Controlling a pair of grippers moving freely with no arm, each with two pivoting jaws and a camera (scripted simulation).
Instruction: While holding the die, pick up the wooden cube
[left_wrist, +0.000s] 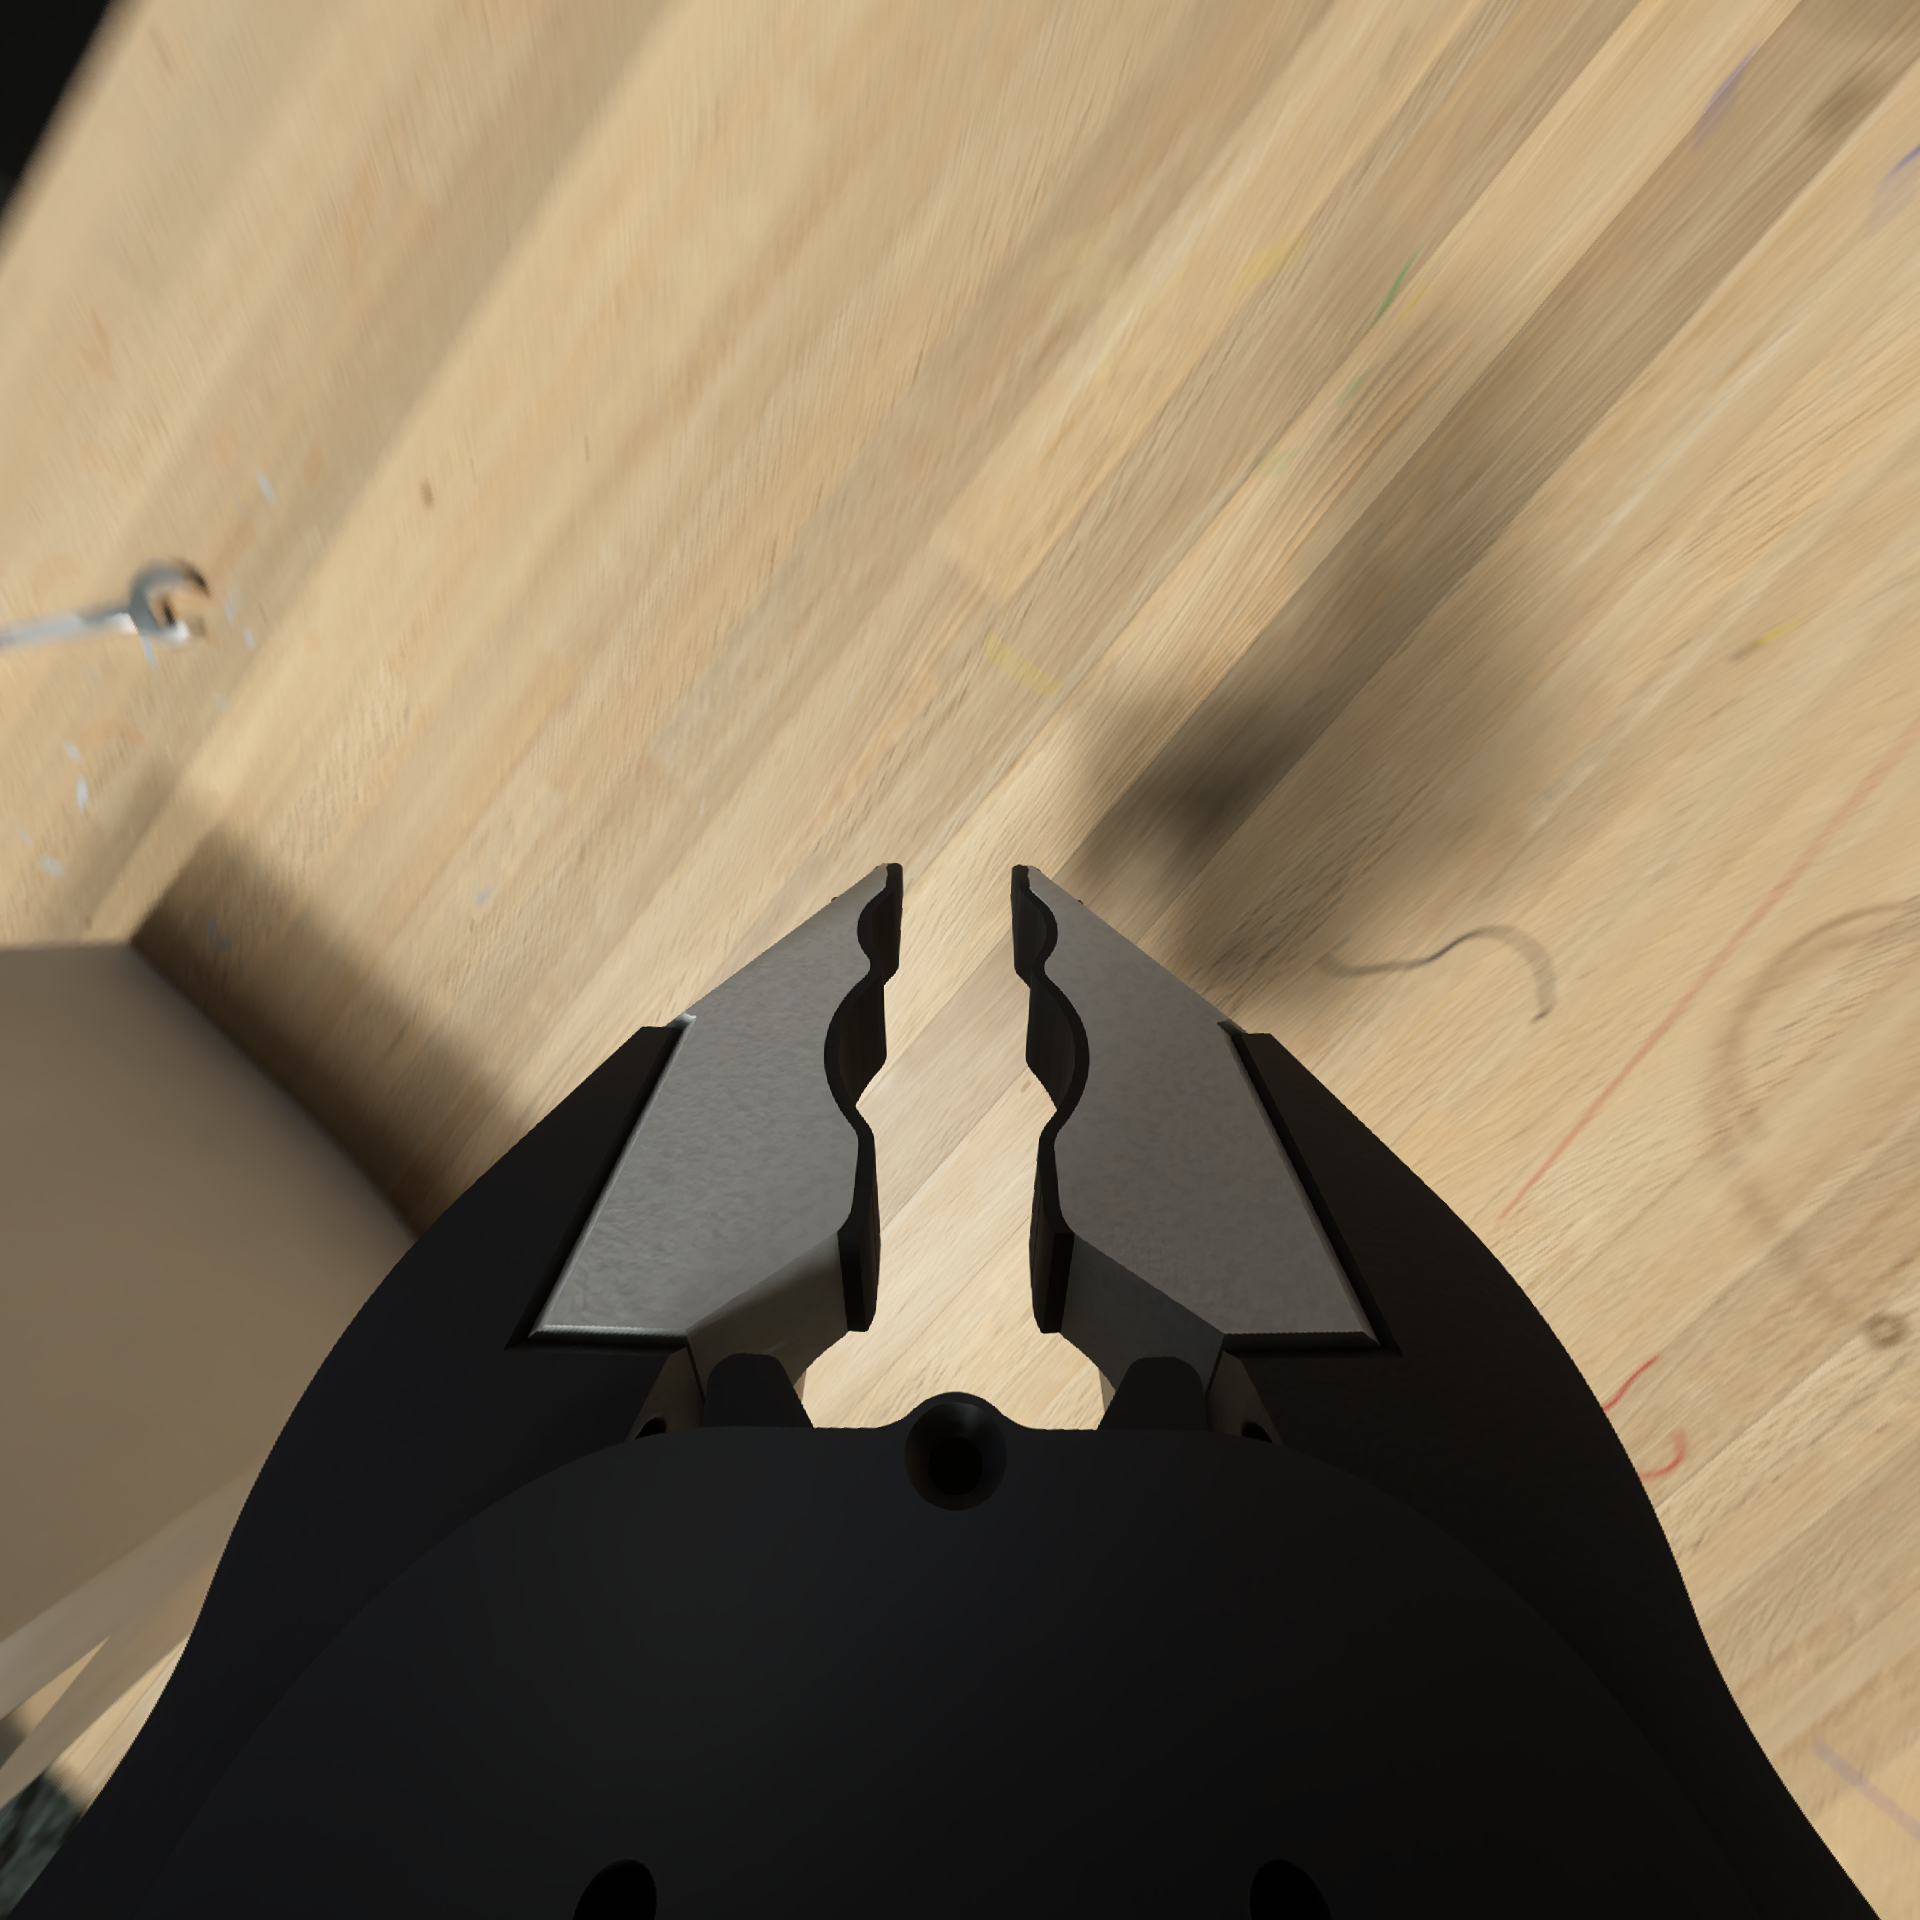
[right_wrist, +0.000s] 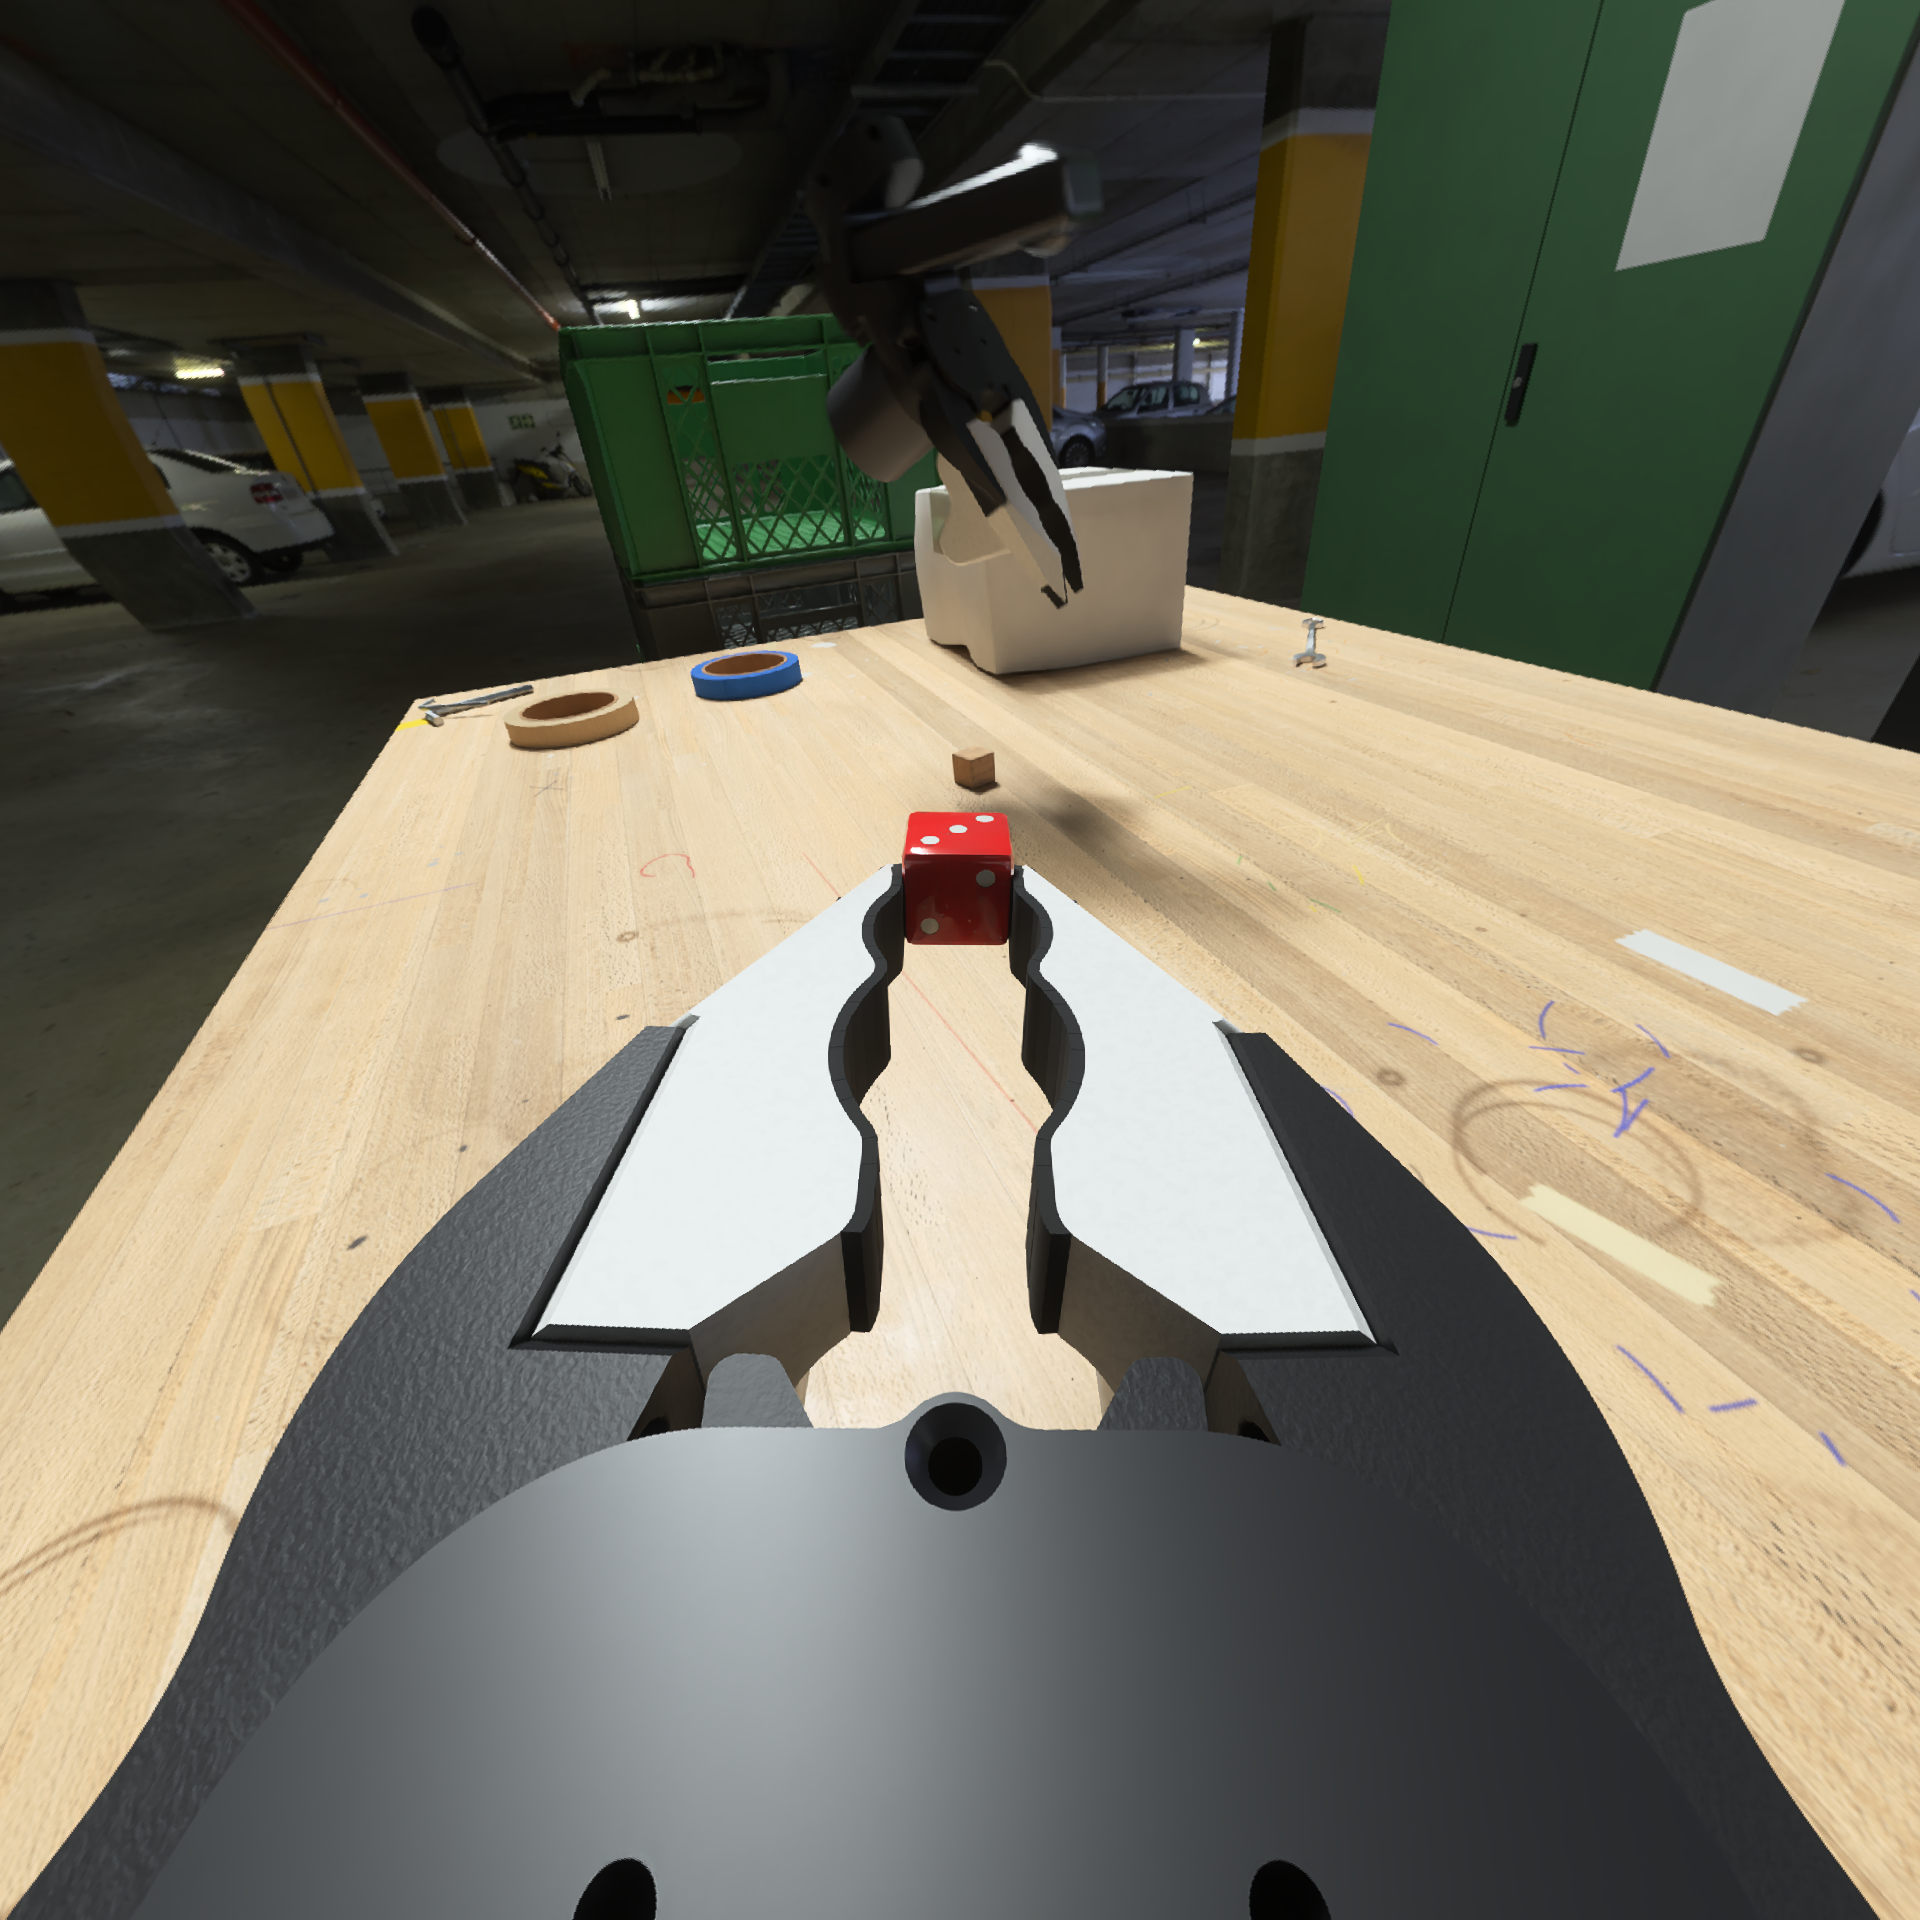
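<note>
My right gripper (right_wrist: 957, 883) is shut on a red die (right_wrist: 957, 879) with white pips, held between its fingertips above the wooden table (right_wrist: 416, 1039). A small wooden cube (right_wrist: 974, 769) sits on the table just beyond the die. My left gripper (left_wrist: 957, 883) is open and empty, pointing down at bare table; the cube does not show in the left wrist view. The left gripper also shows in the right wrist view (right_wrist: 1065, 590), hanging in the air beyond and above the cube.
A white block (right_wrist: 1091, 582) stands at the table's far edge, also at the left of the left wrist view (left_wrist: 125, 1195). A blue tape roll (right_wrist: 746, 673), a tan tape roll (right_wrist: 571, 717), a green crate (right_wrist: 727, 457) and a small metal tool (right_wrist: 1311, 642) lie farther off.
</note>
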